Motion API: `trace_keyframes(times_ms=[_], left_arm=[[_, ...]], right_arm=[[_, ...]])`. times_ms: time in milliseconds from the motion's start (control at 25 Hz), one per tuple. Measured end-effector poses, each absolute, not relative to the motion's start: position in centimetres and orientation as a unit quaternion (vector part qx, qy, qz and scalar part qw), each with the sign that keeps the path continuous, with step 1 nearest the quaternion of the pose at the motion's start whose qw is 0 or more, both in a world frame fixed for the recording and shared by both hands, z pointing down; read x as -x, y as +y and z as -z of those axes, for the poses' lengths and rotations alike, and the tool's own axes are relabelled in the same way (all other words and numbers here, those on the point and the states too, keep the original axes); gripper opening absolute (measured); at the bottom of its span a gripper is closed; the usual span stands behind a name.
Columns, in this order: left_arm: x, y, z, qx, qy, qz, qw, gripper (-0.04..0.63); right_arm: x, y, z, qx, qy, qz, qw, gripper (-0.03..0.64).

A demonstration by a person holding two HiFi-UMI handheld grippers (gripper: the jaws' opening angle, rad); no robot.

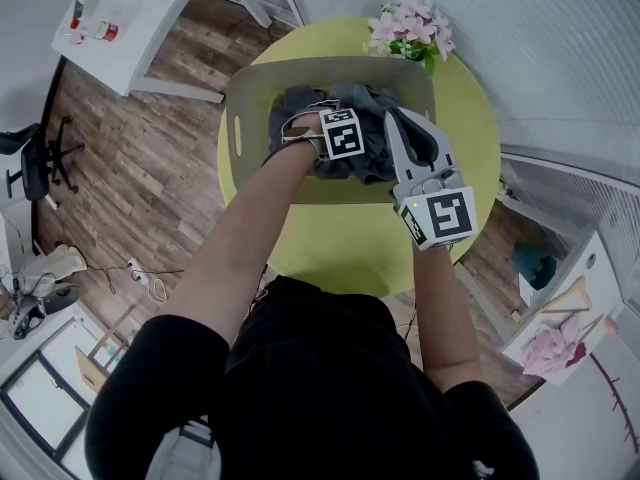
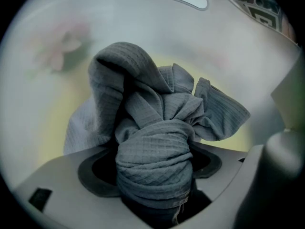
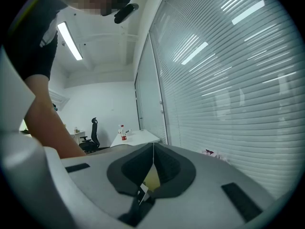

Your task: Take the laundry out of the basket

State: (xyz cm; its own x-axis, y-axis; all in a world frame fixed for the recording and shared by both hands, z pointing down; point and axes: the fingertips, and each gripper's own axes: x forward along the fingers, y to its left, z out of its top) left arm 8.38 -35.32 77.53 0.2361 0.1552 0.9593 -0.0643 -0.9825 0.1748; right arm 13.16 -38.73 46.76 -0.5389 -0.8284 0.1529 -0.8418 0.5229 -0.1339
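Observation:
A grey basket point(image 1: 250, 88) stands on a round yellow-green table point(image 1: 340, 248). Inside it lies a heap of grey laundry point(image 1: 370, 128). My left gripper point(image 1: 332, 118) reaches down into the basket, its jaw tips hidden by the cloth in the head view. The left gripper view shows this gripper point(image 2: 155, 144) shut on a bunch of grey waffle-weave cloth point(image 2: 152, 123), with the basket wall point(image 2: 143, 18) behind. My right gripper point(image 1: 395, 123) hovers at the basket's right side. In its own view, tilted up toward the room, it point(image 3: 153, 149) is shut with nothing between its jaws.
Pink flowers point(image 1: 408, 26) stand at the table's far edge behind the basket. A white desk point(image 1: 130, 18) and an office chair point(image 1: 40, 153) are at the left over wooden floor. A shelf with pink cloth point(image 1: 555, 346) is at the right. Window blinds point(image 3: 228, 70) fill the right gripper view.

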Motion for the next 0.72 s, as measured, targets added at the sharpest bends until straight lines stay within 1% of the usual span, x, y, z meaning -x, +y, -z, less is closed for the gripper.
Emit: trace_keyframes(times_ms=[120,240,360,720], left_arm=[[-8.3,-35.2,-76.9,-0.781,0.028,-0.620,0.073,0.374],[-8.1,-34.8,-76.2,-0.780,0.030,-0.622,0.066,0.345],[-7.6,-34.4,-75.2,-0.779,0.033,-0.623,0.061,0.334],[-5.7,-34.1,-70.0,-0.779,0.025,-0.624,0.058,0.333]], right_arm=[[-13.2,-38.5,-46.6,-0.480,-0.871,-0.096,0.036,0.023],[-13.3,-38.3,-46.4,-0.483,-0.870,-0.092,0.037,0.023],[-13.3,-37.9,-45.9,-0.484,-0.870,-0.088,0.036,0.023],[-11.7,-36.9,-45.1,-0.490,-0.867,-0.073,0.050,0.023]])
